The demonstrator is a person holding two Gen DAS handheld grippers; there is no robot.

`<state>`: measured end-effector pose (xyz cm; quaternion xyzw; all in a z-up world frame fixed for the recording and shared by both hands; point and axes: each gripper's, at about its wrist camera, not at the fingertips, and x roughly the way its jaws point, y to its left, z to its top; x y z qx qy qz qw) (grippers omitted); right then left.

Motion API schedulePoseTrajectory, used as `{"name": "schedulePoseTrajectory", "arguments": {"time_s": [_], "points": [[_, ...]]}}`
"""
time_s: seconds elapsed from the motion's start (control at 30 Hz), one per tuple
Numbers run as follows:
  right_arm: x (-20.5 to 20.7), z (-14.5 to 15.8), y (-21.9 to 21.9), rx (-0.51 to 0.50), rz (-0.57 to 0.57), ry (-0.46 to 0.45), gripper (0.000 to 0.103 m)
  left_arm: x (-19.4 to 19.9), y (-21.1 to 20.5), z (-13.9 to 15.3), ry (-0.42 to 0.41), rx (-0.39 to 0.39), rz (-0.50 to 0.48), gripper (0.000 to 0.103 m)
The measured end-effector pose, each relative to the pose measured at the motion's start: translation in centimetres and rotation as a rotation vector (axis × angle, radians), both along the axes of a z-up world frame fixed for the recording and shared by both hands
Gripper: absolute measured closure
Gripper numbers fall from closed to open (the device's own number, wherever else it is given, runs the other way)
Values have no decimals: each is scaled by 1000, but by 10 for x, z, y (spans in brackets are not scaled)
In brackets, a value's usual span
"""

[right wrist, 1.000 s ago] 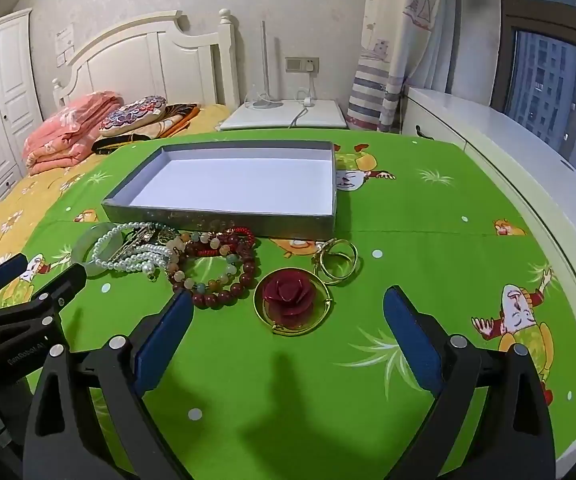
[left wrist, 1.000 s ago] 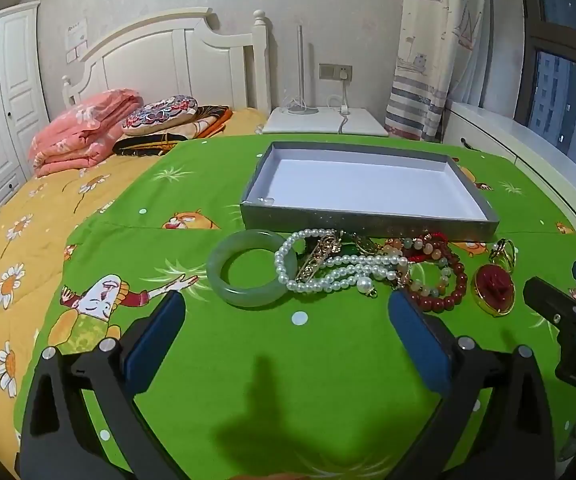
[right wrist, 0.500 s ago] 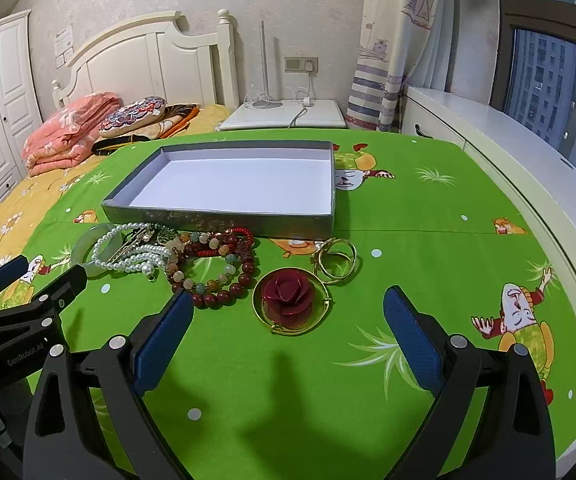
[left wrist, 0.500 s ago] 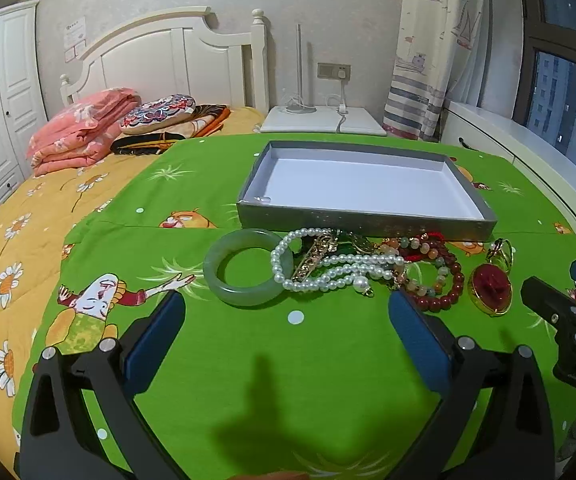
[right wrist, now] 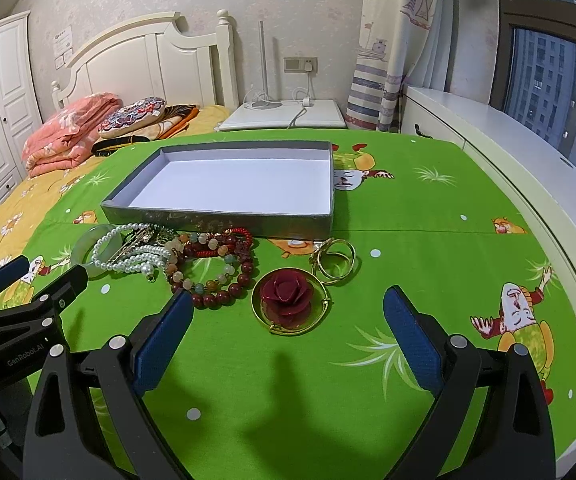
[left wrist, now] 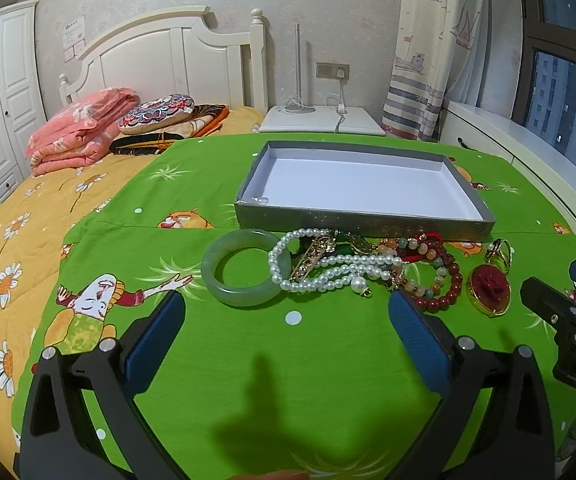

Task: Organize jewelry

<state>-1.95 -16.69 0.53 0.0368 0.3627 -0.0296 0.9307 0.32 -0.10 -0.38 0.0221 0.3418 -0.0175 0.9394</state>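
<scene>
Both views were evenly and brightly lit by indoor light from above and behind the cameras; the window at upper right was dusky blue. Soft dark shadows fell on the green cloth at lower centre of each frame. Focus was sharp in the middle. Fisheye bending curved the edges, and the corners went black. No glare showed.

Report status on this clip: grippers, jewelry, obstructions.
Left gripper open, right gripper open, both empty. Jewelry pile on green cloth, grey box empty. Pearl strand overlaps jade bangle; pieces tangled.
</scene>
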Motion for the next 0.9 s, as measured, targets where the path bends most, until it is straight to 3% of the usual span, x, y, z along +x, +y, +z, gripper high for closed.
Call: {"name": "schedulePoseTrajectory", "arguments": {"time_s": [0.9], "points": [[0,0,0,3,-1,-1,13,1,-1,3,-1,-3,-2,4]]}}
